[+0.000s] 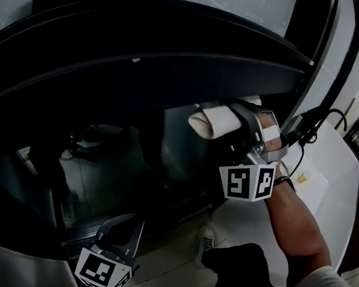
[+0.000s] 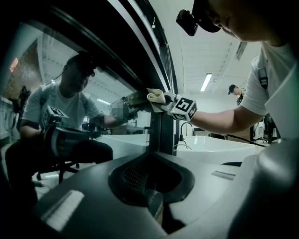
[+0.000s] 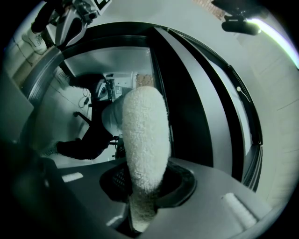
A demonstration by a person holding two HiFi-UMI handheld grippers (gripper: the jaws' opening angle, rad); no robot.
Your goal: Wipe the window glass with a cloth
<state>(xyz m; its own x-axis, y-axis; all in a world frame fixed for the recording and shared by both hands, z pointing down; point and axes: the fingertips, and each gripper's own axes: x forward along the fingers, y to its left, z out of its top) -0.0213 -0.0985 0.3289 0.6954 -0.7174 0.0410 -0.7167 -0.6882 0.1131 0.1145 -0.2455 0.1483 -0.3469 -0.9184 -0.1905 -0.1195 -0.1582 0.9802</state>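
now | right gripper point(image 1: 231, 127) pinches cloth point(image 3: 142, 140), base hidden | left gripper point(image 1: 123, 230) cropped

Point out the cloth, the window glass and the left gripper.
cloth point(image 1: 212, 121): head view, middle of the roll.
window glass point(image 1: 105, 178): head view, pane left of the cloth.
left gripper point(image 1: 127, 225): head view, between its fingertips.

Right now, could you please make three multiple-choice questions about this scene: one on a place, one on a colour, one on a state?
1. Where is the cloth? A on the floor; B in the right hand-held gripper; C on a chair.
2. Cloth colour? A red; B black; C white.
3. The left hand-held gripper: A empty; B holding a bottle; C holding a brush.
B, its jaws clamp the cloth at the window glass; C, its pile looks white; A, nothing stands between its jaws.
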